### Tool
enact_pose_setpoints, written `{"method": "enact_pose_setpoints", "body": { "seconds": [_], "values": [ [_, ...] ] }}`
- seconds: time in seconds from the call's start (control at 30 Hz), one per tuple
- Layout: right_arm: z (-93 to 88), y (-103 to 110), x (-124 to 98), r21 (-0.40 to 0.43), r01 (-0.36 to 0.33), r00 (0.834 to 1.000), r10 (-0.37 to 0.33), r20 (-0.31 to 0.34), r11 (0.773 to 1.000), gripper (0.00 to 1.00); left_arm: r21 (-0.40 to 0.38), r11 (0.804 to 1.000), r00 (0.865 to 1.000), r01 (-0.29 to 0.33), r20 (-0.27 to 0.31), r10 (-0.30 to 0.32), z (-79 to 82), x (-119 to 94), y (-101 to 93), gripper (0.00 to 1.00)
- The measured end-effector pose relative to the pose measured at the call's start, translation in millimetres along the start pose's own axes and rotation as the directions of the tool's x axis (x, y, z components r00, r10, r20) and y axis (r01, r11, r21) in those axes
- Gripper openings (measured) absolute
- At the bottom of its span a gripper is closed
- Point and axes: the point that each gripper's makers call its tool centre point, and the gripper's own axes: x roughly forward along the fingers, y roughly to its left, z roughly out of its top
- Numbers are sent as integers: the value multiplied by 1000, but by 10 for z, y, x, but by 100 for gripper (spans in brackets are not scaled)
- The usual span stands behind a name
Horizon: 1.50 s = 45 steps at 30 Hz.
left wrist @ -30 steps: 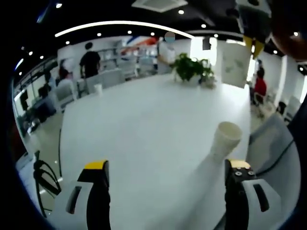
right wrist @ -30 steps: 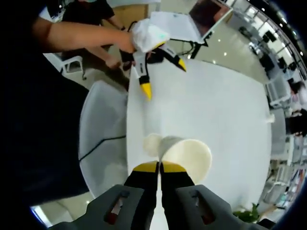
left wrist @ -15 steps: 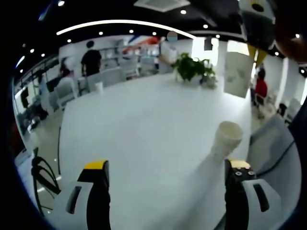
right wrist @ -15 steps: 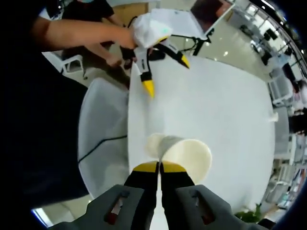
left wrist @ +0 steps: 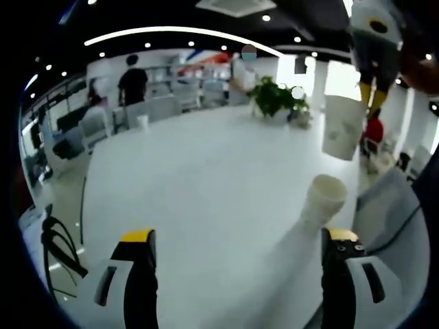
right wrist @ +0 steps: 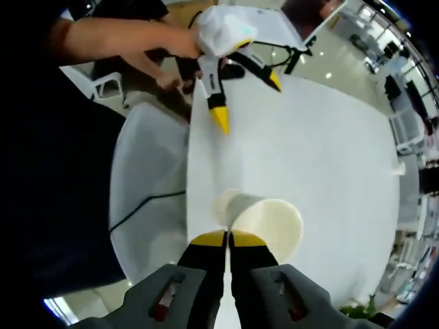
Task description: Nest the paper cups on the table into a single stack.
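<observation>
A white paper cup (left wrist: 322,201) stands mouth up on the white table (left wrist: 206,185), just beyond the right jaw of my left gripper (left wrist: 239,236), which is open with nothing between its jaws. Above and beyond it a second paper cup (left wrist: 341,127) hangs in the air from my right gripper (left wrist: 368,92). In the right gripper view that gripper (right wrist: 228,238) is shut on the rim of the held cup (right wrist: 269,223), looking down into its mouth. A small pale round shape pokes out at its left; I cannot tell whether it is the standing cup.
A potted plant (left wrist: 274,96) and a small cup (left wrist: 140,125) sit at the table's far end, with people and chairs behind. A white chair (right wrist: 147,185) with a black cable stands at the table's edge. A person's arm (right wrist: 116,41) holds the open left gripper (right wrist: 247,99).
In the left gripper view the right gripper and its held cup have come lower, closer to above the standing cup. The left gripper stays open and still.
</observation>
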Motion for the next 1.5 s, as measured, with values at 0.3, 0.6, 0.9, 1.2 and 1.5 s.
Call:
{"method": "enact_pose_setpoints", "body": {
  "seconds": [0.3, 0.6, 0.9, 1.2, 1.5],
  "values": [
    [-25, 71, 191, 19, -27, 1000, 27, 4, 999, 0, -11, 1000, 1000, -2, 4, 2, -13, -9, -15, 98],
    [-80, 103, 340, 34, -41, 999, 41, 2, 999, 0, -26, 1000, 1000, -3, 8, 3, -34, -14, -33, 98],
    [-65, 99, 449, 32, -40, 999, 40, 2, 999, 0, -39, 999, 1000, 1, 15, 0, -26, -20, -66, 98],
    [-58, 75, 575, 14, -21, 1000, 21, -13, 1000, 0, -50, 999, 1000, 0, 26, 2, -13, -26, -68, 98],
    [-100, 49, 646, -1, -1, 999, 1, -32, 1000, 0, -61, 998, 1000, 2, 27, -1, -39, -32, -91, 98]
  ]
}}
